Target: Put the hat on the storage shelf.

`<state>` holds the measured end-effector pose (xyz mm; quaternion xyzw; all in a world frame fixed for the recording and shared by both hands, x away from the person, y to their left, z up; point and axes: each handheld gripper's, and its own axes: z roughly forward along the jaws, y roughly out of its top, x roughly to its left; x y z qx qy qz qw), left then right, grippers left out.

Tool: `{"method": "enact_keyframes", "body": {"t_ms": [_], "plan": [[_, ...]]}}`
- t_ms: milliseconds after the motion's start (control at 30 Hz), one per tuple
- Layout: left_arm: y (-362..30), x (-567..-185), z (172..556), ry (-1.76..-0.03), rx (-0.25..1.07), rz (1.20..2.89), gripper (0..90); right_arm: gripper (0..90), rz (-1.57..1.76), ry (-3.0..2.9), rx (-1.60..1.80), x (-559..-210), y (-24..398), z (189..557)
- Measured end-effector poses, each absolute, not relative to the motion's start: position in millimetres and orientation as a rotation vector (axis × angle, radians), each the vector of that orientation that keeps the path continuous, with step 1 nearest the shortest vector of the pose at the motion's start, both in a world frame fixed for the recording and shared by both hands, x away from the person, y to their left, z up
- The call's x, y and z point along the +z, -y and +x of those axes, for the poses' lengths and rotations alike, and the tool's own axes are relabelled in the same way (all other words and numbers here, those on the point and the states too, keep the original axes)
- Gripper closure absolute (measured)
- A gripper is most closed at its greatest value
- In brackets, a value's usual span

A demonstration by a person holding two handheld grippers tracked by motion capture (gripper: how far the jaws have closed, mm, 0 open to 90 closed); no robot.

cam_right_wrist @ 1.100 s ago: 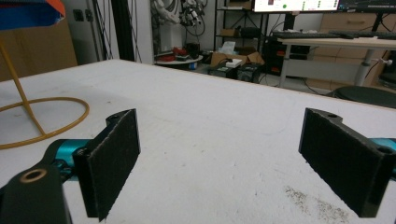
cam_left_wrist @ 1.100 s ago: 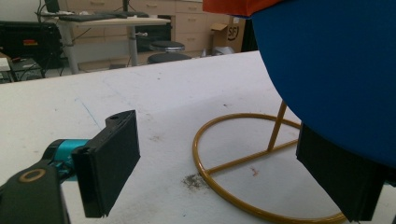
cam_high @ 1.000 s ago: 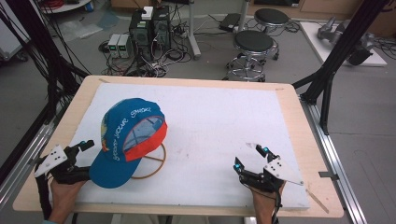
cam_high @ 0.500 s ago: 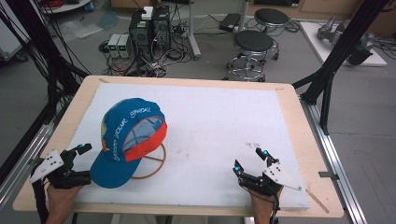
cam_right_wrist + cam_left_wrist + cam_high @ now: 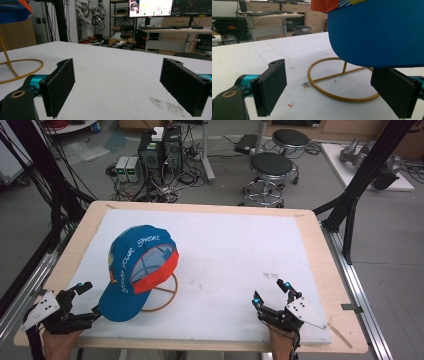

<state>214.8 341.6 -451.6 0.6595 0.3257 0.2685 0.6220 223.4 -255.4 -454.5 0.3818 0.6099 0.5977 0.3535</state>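
Table (image 5: pixel 240 240) carries the blue cap (image 5: pixel 137 270) on its gold wire stand (image 5: pixel 167 297) at near left, where it sat a second ago. Left gripper (image 5: pixel 82 300), jaws spread, has slid back toward the near edge and now sits just beside the brim, so the cap looks placed. Right gripper (image 5: pixel 270 292), jaws also spread, rests at near right, slightly nearer than before.

The blue cap (image 5: pixel 377 32) is cut off by the top and right edges of the left gripper view, hiding the gold wire stand's (image 5: pixel 342 82) upper stem (its lettering is too small to read).
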Motion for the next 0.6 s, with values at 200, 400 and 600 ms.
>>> {"method": "enact_keyframes", "body": {"t_ms": [200,400,600], "plan": [[-342.4,-451.5,216.5,-0.761,0.607,1.512,13.6,11.7,1.002,-1.581,1.534,-454.3,254.6,224.2],[-343.1,-451.3,217.7,-0.769,0.608,1.506,13.6,11.7,0.994,-1.587,1.521,-454.1,254.1,225.2],[-344.5,-451.3,218.3,-0.773,0.616,1.504,13.6,11.7,1.001,-1.590,1.516,-454.0,253.5,225.2]]}}
